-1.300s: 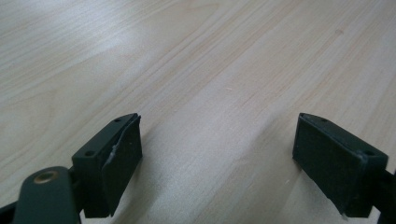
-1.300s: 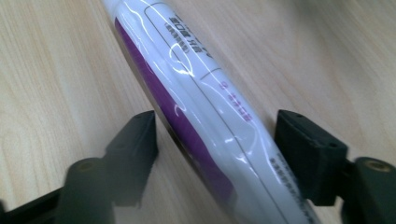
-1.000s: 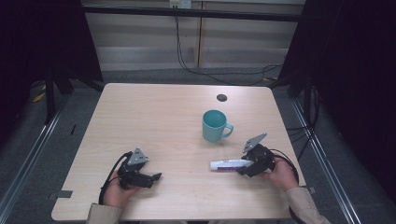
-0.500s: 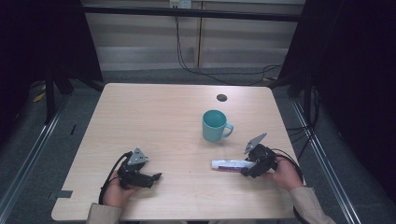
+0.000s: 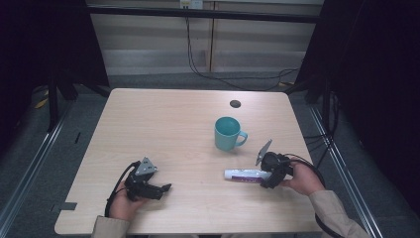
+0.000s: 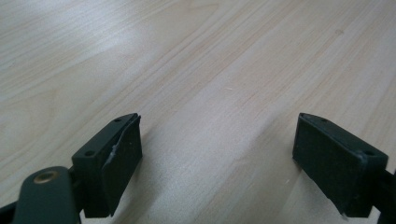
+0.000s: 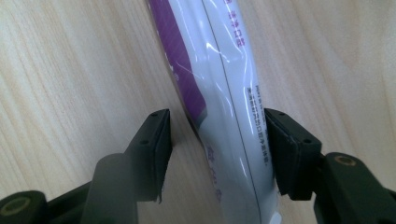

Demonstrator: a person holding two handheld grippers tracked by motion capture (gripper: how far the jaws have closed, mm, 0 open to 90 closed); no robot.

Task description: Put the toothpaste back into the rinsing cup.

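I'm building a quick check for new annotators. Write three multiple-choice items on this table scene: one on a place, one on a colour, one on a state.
1. Where does the tube lie?
A. Inside the mug
B. Flat on the table, on the person's side of the mug
C. On the floor

2. What colour is the mug?
A. Teal
B. Red
C. Yellow

3. How does the left gripper stand?
A. Shut on the tube
B. Shut on the mug's handle
C. Open, with bare table between its jaws

Key: 1 B, the high view shows the tube lying on the table nearer the person than the mug, with the right gripper straddling it. 2 A, the mug is teal inside and out. 3 C, the left gripper view shows wood grain between widely parted jaws.
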